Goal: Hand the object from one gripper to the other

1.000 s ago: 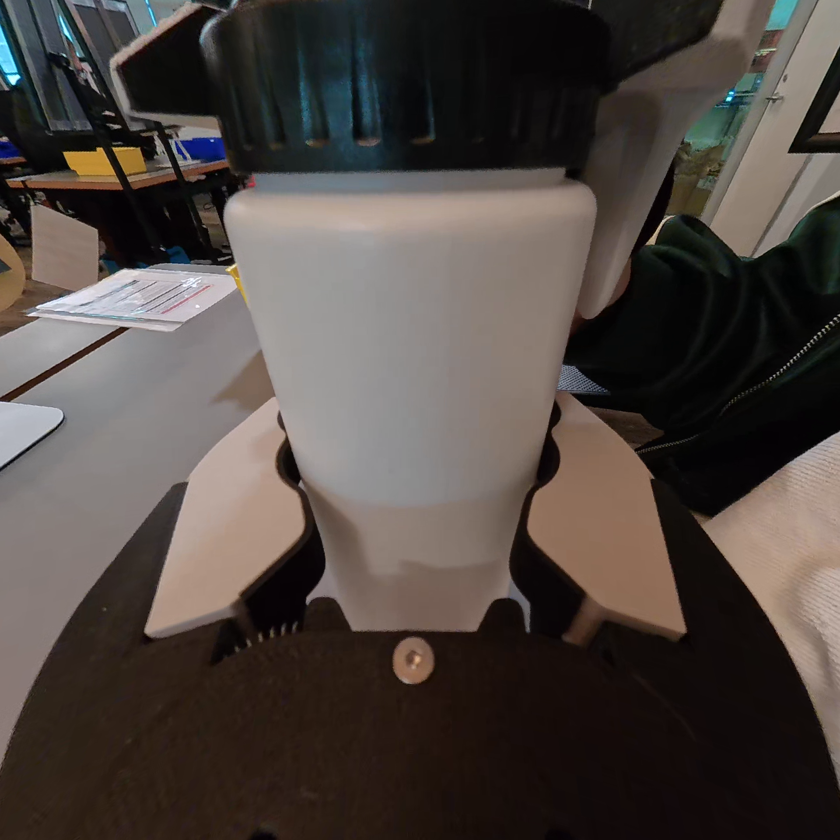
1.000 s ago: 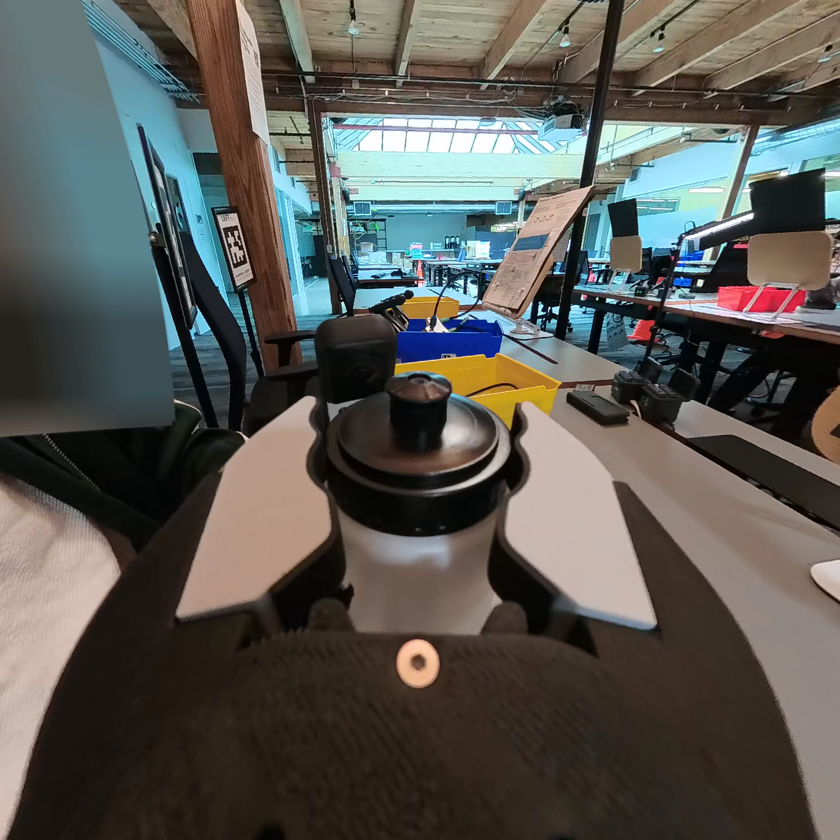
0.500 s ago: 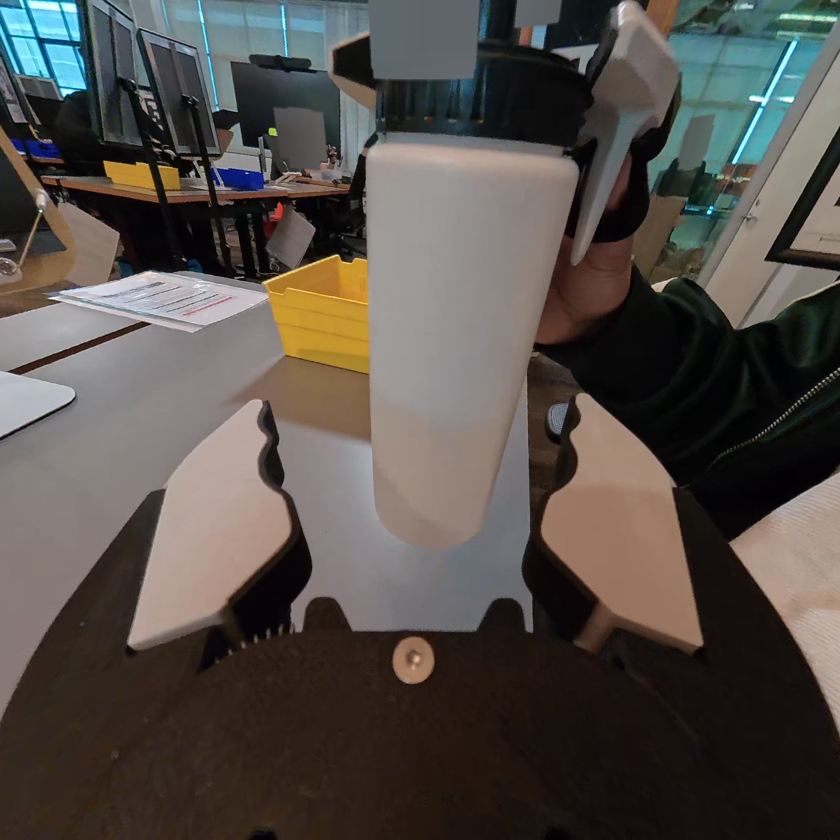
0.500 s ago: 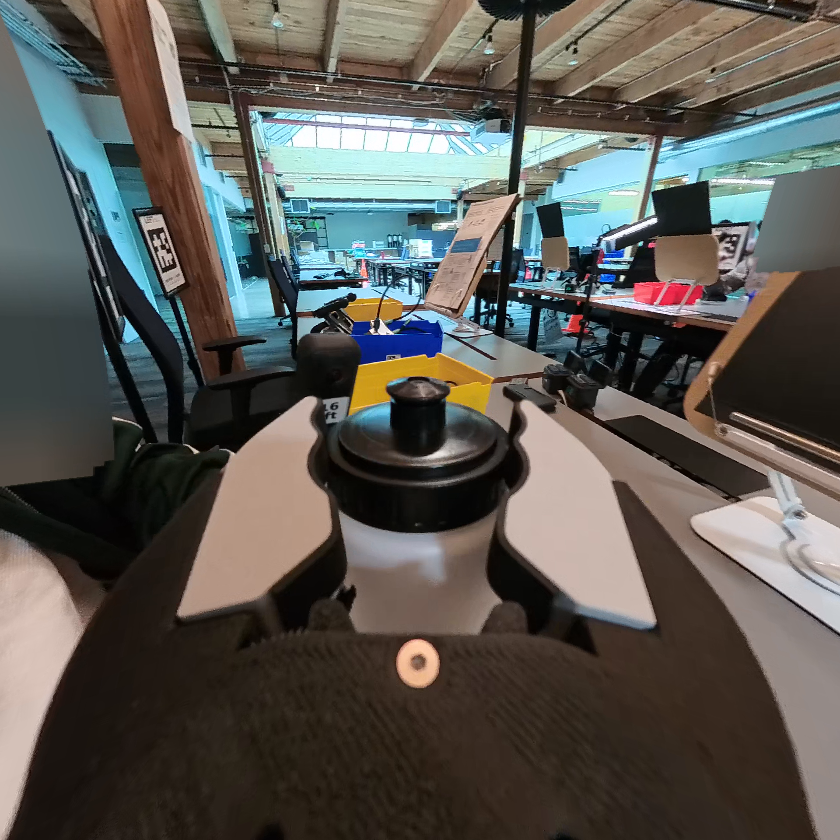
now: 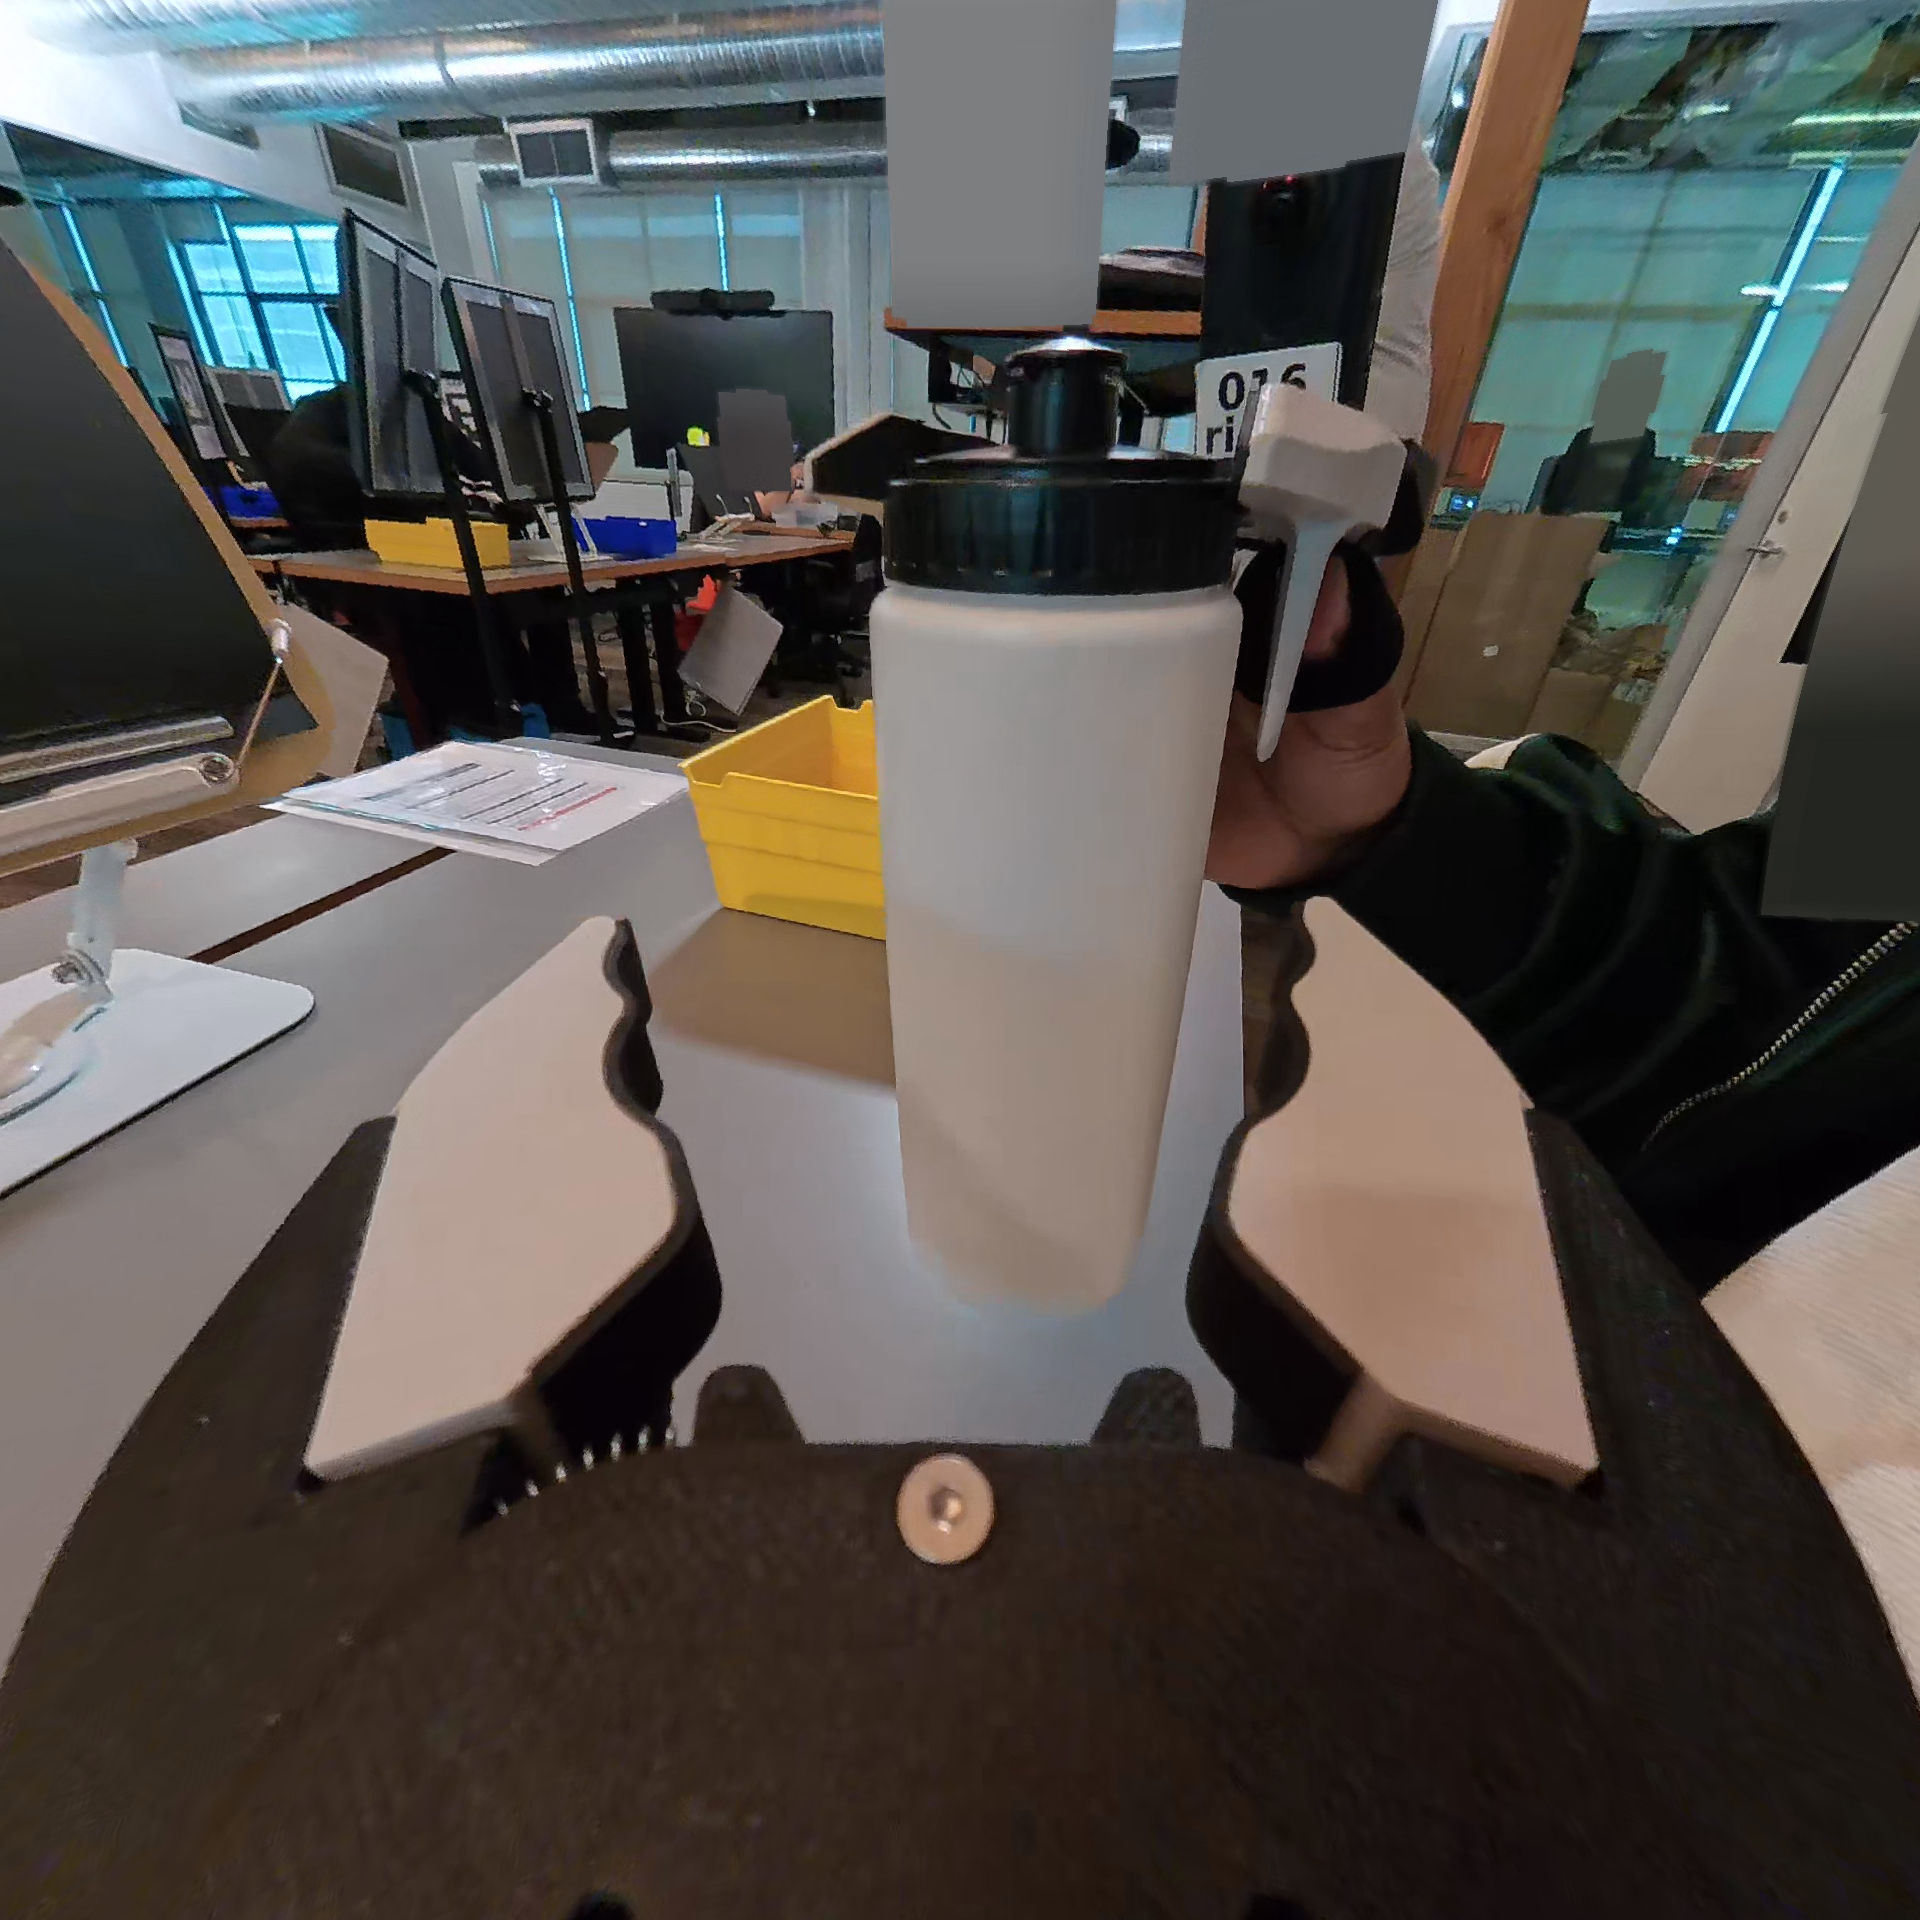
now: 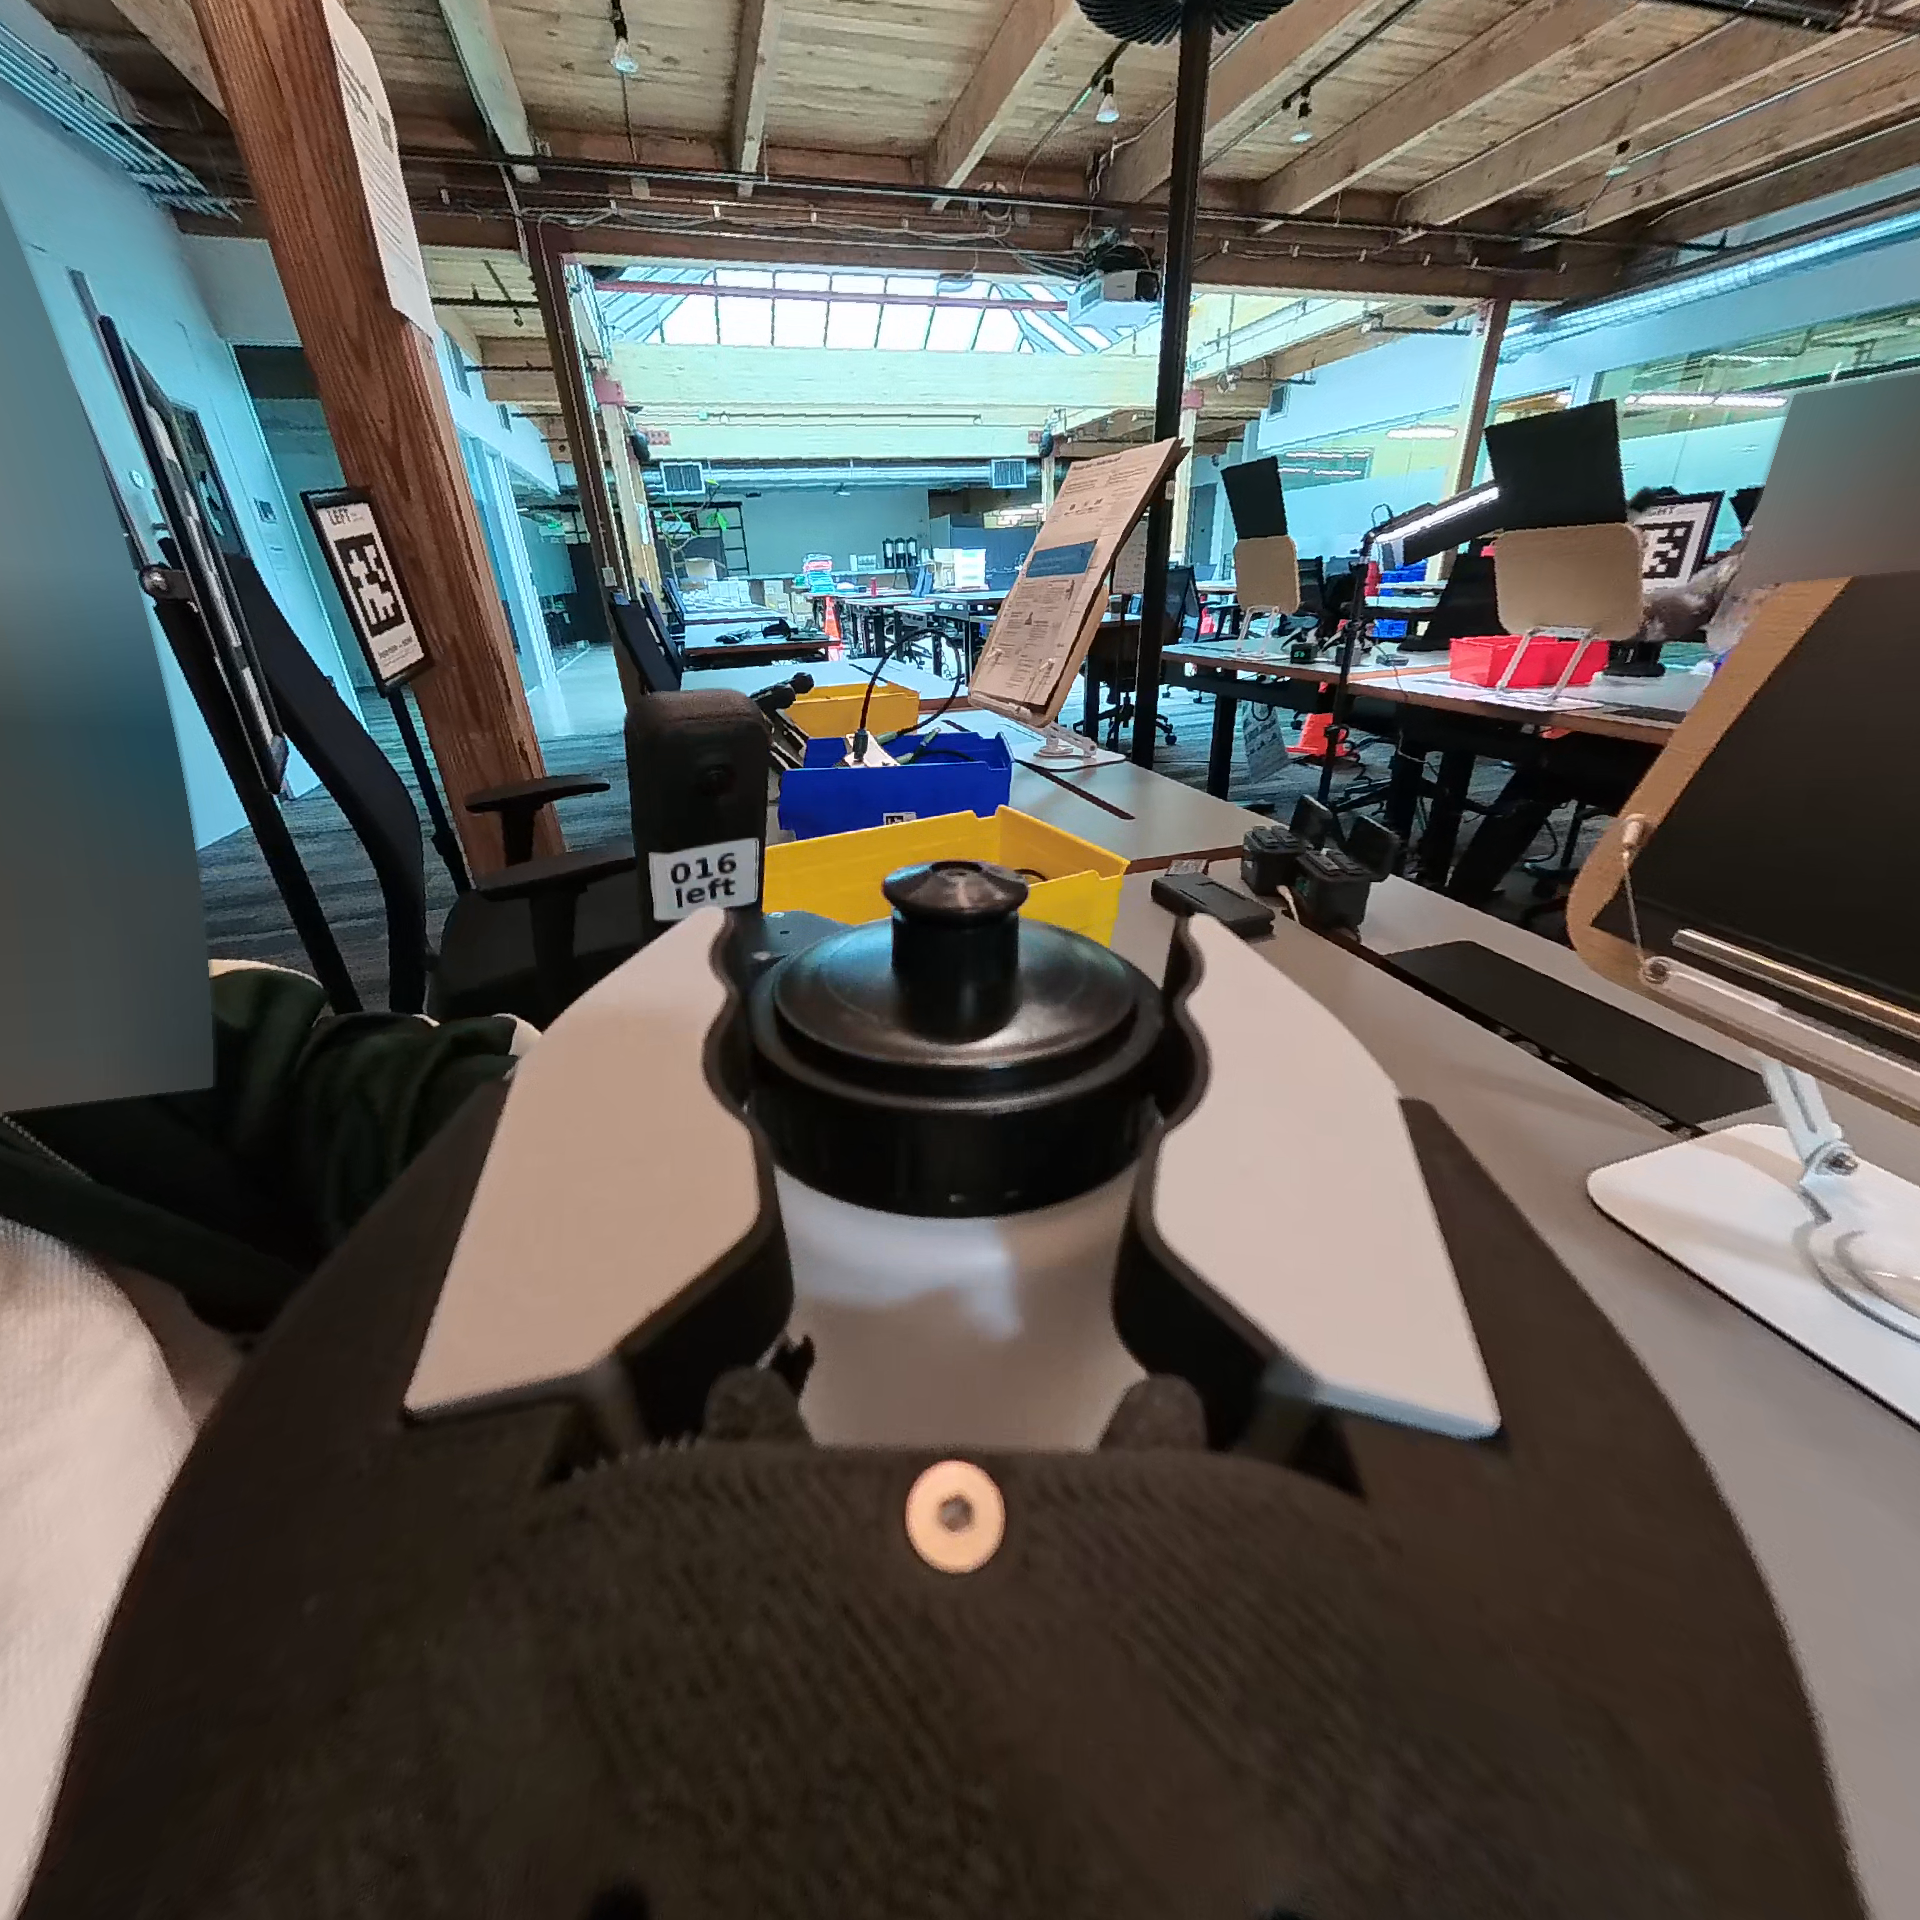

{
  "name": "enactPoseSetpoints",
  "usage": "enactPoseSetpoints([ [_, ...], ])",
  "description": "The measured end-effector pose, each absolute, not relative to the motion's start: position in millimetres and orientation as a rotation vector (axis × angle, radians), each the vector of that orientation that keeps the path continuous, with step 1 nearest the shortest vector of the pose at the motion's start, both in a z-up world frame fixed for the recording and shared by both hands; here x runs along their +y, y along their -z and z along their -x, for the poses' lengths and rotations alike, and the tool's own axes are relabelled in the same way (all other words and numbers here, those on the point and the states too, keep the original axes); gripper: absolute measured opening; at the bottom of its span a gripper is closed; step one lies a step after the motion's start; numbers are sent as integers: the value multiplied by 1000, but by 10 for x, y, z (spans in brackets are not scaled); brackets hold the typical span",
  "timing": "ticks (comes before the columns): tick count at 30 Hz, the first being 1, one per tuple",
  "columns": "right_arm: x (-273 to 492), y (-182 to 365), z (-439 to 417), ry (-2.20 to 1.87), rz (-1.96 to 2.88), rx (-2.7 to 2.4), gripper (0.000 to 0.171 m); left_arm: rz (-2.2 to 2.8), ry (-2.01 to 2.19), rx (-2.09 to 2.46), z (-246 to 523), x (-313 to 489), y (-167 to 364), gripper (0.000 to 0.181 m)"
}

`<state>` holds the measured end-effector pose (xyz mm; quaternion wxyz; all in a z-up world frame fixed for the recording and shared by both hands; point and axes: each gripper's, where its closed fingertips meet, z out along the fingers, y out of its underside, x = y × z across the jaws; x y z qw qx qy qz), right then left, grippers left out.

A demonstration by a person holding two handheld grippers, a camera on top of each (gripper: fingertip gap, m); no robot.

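- White sports bottle [image 5: 1049, 935] hangs upright above the grey tabletop [image 5: 208, 1195], in front of the yellow bin [image 5: 790, 821].
- Right gripper [image 6: 951, 997] is clamped around the bottle's black cap [image 6: 951, 1081].
- Left gripper [image 5: 951, 1049] is spread apart, clear of the bottle.

Left tool [image 5: 951, 1122]: fingers spread wide, gripping nothing, pointed forward and level above the worktop. Right tool [image 6: 956, 1049]: fingers clamped on the black cap, one each side; in the left wrist view it [image 5: 1060, 457] sits high, fingers reaching in from behind. Person's right hand [image 5: 1314, 769] grips its handle, dark green sleeve [image 5: 1621, 935] running to the right edge.
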<state>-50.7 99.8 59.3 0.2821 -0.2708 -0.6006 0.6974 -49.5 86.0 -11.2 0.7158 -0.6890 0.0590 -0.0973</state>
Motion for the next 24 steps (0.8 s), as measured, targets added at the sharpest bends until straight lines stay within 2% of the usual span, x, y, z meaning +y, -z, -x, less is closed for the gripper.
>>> enactPoseSetpoints([
  [12, 914, -593, 488, -1867, 711, -1626, 78, 1491, 227, 153, 416, 807, -47, 102],
  [17, 841, -468, 539, -1876, 728, -1650, 78, 1353, 239, 132, 465, 595, -488, 70],
  [22, 644, -313, 568, -1857, 716, -1714, 78, 1450, 265, 162, 449, 542, -649, 41],
  [24, 561, -271, 563, -1853, 706, -1738, 78, 1527, 309, 190, 379, 568, -618, 38],
])
